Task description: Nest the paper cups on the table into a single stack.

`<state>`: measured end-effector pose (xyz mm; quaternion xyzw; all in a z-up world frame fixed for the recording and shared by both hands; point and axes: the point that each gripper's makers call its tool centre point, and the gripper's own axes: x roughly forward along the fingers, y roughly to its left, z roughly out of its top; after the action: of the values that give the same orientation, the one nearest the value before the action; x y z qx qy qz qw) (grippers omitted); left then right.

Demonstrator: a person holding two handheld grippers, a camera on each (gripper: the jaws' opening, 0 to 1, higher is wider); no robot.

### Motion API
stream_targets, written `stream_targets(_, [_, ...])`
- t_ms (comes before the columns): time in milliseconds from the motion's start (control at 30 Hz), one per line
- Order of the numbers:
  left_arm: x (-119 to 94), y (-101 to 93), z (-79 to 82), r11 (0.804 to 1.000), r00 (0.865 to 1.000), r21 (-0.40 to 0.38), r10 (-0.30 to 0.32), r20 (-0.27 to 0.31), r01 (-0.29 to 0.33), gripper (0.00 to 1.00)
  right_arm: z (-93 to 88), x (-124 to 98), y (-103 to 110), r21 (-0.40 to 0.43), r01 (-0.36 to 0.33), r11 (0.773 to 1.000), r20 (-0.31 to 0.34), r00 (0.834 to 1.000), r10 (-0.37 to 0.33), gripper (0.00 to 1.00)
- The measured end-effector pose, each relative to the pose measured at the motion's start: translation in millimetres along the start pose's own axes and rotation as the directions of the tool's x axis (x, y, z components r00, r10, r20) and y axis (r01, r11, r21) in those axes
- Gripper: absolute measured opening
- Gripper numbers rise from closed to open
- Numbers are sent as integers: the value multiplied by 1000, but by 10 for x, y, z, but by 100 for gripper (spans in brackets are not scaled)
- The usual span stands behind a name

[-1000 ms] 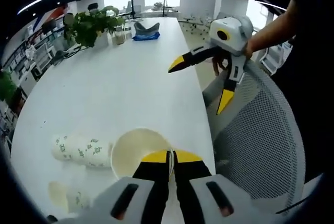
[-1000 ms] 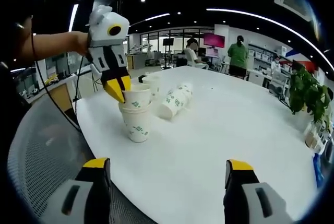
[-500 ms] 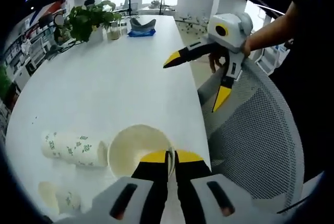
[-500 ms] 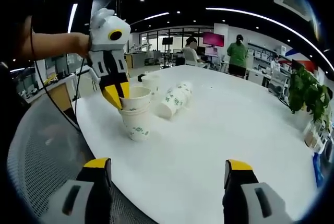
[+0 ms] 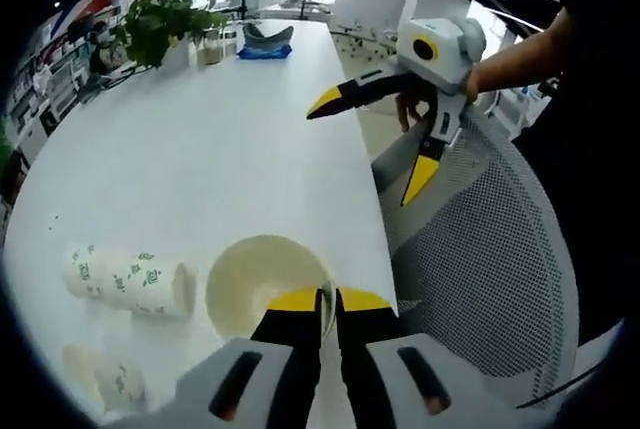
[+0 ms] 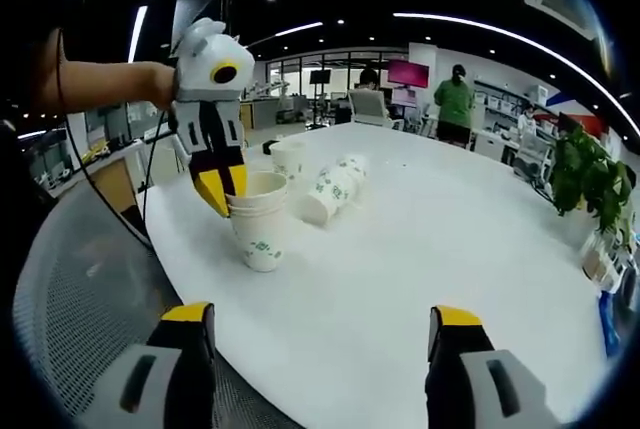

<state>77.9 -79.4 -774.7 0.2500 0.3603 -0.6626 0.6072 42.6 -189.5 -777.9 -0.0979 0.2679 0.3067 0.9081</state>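
White table, nested paper cups, left gripper clamped

Open-plan office: white table, mesh chair, potted plant

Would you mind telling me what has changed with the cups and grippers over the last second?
The left gripper, shut on the top cup, has pushed it deeper into the standing stack, which now looks shorter. The right gripper stays open and apart. The lying cups and the upright cup behind have not moved.
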Motion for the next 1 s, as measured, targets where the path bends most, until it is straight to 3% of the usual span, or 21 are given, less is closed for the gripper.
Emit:
stream_targets(867, [66, 3, -42, 1000, 1000, -23, -13, -12, 13, 4, 13, 0, -20, 14, 5, 1000, 11, 1000, -5, 89])
stream_targets(1000, [65, 23, -70, 1000, 999, -23, 2, -32, -3, 10, 17, -2, -16, 13, 6, 1000, 11, 1000, -6, 89])
